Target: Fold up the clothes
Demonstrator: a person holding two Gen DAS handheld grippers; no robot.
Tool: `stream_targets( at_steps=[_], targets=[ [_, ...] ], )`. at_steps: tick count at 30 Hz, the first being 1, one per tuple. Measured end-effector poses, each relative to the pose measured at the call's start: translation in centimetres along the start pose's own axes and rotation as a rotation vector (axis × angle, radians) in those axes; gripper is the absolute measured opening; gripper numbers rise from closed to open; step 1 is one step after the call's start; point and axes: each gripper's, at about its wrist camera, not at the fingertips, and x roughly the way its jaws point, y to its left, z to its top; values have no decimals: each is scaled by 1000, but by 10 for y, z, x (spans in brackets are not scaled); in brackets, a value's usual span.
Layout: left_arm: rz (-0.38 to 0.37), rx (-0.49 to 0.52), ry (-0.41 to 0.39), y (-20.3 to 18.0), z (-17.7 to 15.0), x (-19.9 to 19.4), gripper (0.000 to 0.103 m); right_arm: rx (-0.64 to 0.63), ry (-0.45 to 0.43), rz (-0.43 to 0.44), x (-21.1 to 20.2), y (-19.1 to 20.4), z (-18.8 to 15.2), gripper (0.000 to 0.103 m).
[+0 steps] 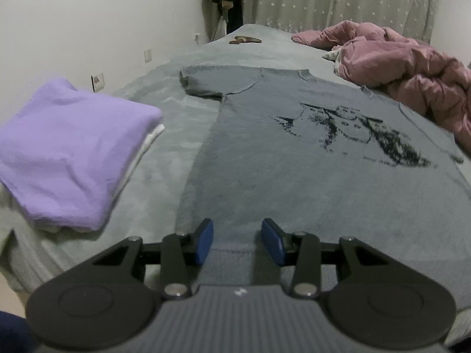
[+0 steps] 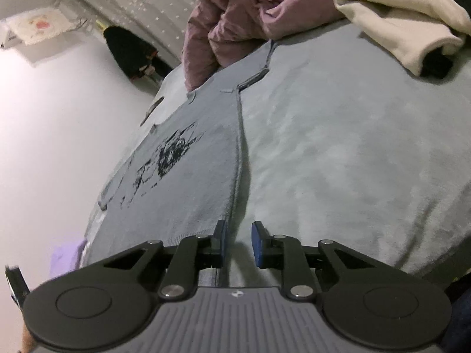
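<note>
Parted claw (image 1: 238, 242) over flat grey T-shirt (image 1: 294, 161)

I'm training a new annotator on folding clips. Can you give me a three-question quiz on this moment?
1. True or false: the grey T-shirt lies spread flat on the bed, print side up.
2. What lies left of the shirt in the left wrist view? A) a folded purple garment B) a laundry basket C) a pillow
3. Fill in: the right gripper sits at the shirt's side ____, jaws apart.

Key: 1 true; 2 A, the folded purple garment; 3 edge.
</note>
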Motion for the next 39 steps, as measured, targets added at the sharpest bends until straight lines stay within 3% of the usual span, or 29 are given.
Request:
stream_targets(
  at_steps=[22, 31, 33, 39],
  targets=[
    [8, -2, 5, 9, -5, 6, 39, -13, 23, 65, 23, 14, -10, 21],
    [3, -11, -1, 10, -5, 7, 39, -146, 24, 30, 23, 35, -18, 20],
    [2, -12, -2, 10, -5, 7, 39, -178, 24, 6, 25, 39, -20, 10],
    [-10, -53, 4, 17, -2, 4, 36, -109, -17, 29, 13, 34, -17, 6]
  ],
)
